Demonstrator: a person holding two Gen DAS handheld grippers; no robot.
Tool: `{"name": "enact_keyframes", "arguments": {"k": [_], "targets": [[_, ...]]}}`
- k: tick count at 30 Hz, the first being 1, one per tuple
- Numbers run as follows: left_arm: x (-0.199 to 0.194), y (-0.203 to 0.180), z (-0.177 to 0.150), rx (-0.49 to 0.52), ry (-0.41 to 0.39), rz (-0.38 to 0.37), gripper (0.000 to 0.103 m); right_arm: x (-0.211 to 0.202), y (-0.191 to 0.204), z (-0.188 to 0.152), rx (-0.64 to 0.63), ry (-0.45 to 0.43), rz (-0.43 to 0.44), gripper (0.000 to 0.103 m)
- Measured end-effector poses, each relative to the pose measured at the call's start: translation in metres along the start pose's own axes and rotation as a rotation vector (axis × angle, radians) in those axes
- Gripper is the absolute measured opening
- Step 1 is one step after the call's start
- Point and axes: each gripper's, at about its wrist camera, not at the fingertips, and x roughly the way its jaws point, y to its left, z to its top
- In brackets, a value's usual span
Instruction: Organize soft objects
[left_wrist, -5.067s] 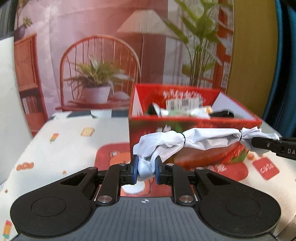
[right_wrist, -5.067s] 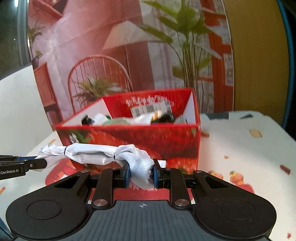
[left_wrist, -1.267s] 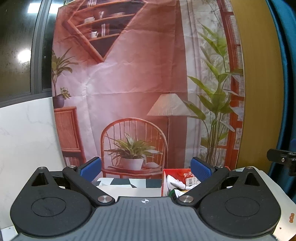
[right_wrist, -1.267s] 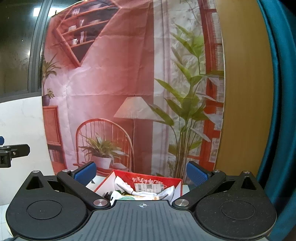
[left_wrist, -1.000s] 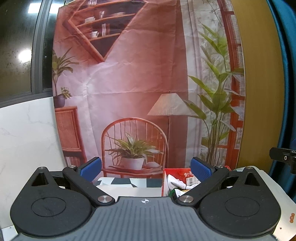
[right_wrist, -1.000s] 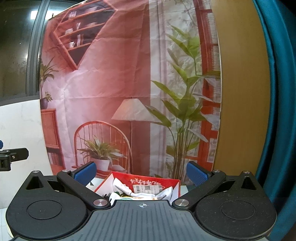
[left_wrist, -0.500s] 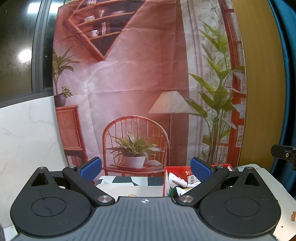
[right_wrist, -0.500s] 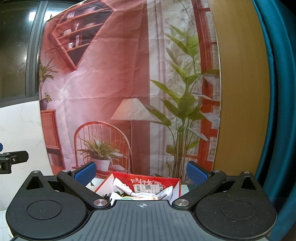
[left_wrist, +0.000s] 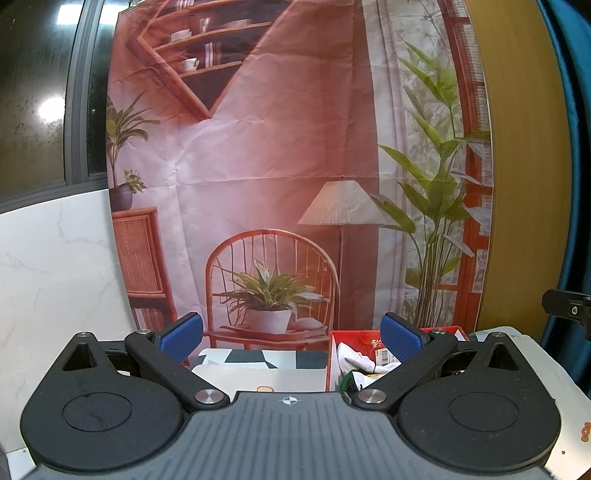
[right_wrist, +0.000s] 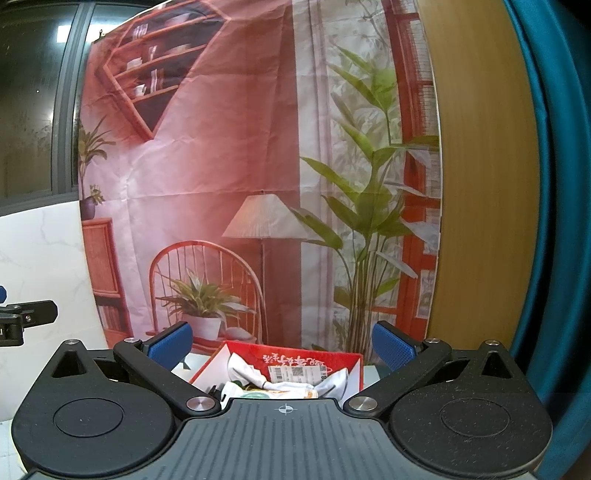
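While both jaws stand spread wide and empty, the left gripper (left_wrist: 291, 334) and right gripper (right_wrist: 280, 345) hover near the red box (right_wrist: 314, 360), where a white cloth (right_wrist: 243, 371) lies inside.

Left gripper (left_wrist: 291, 338): jaws spread wide, blue pads (left_wrist: 181, 336) empty, held level. Right gripper (right_wrist: 282, 347): same, fingers splayed, nothing between them.

Glossy red cardboard box (right_wrist: 280, 360) with white inner walls — white rolled cloth (right_wrist: 243, 371) inside; black gripper fingers carry blue textured pads (right_wrist: 389, 349).
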Motion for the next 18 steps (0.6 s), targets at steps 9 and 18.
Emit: {"name": "enact_keyframes", "arguments": {"k": [9, 18], "targets": [[0.0008, 0.0013, -0.0003, -0.001, 0.002, -0.001, 0.103, 0.0001, -0.0001, 0.0002, 0.001, 0.002, 0.0, 0.103], [0.0021, 0.0026, -0.0023, -0.005, 0.008, -0.003, 0.103, 0.0007, 0.002, -0.0009, 0.001, 0.004, 0.0, 0.103]]}}
